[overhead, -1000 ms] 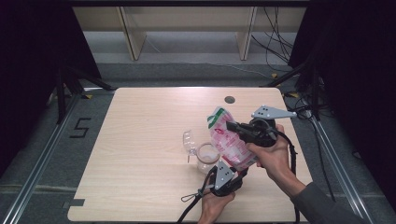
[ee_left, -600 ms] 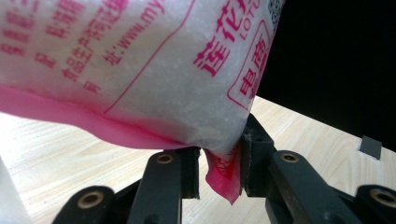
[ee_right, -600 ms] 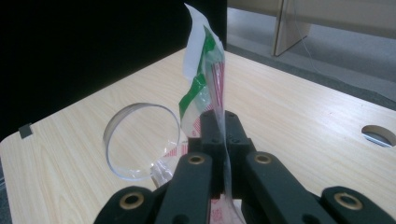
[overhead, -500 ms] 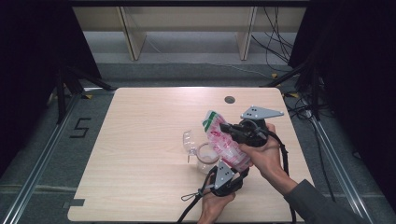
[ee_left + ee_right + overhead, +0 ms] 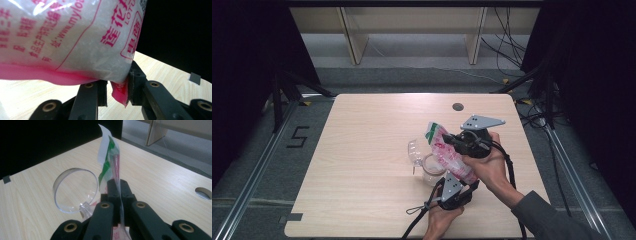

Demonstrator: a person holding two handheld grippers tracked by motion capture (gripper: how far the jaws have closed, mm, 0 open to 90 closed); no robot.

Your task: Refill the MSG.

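Nearest the table's front edge in the high view, the person's left hand [image 5: 439,220] comes up from below holding the left gripper [image 5: 455,189], its jaws pointing up and away toward the bottom of a pink-printed plastic bag [image 5: 451,155]. The left gripper view shows what the high view cannot: the jaws are closed nearly together on the bag's [image 5: 72,37] pink bottom corner, with white granular contents bulging above them.

Just beyond, the right hand [image 5: 486,162] reaches in from the right, forearm angled across the table, holding the right gripper [image 5: 454,142] with its grey plate uppermost. The right gripper view shows its jaws pressed fully together on the thin upper part of the bag [image 5: 110,165], whose green-and-white top edge stands up past the fingertips. So the bag hangs tilted between both grippers, over a clear plastic jar [image 5: 432,169] on the wooden table [image 5: 362,150]. The jar's hinged clear lid [image 5: 75,190] stands open just left of the bag.

Against the picture a second earlier, the right gripper has moved left and slightly away, raising the bag's top end more steeply over the jar; the left gripper has barely shifted.

Farther off, a round hole [image 5: 457,106] sits near the table's far edge.
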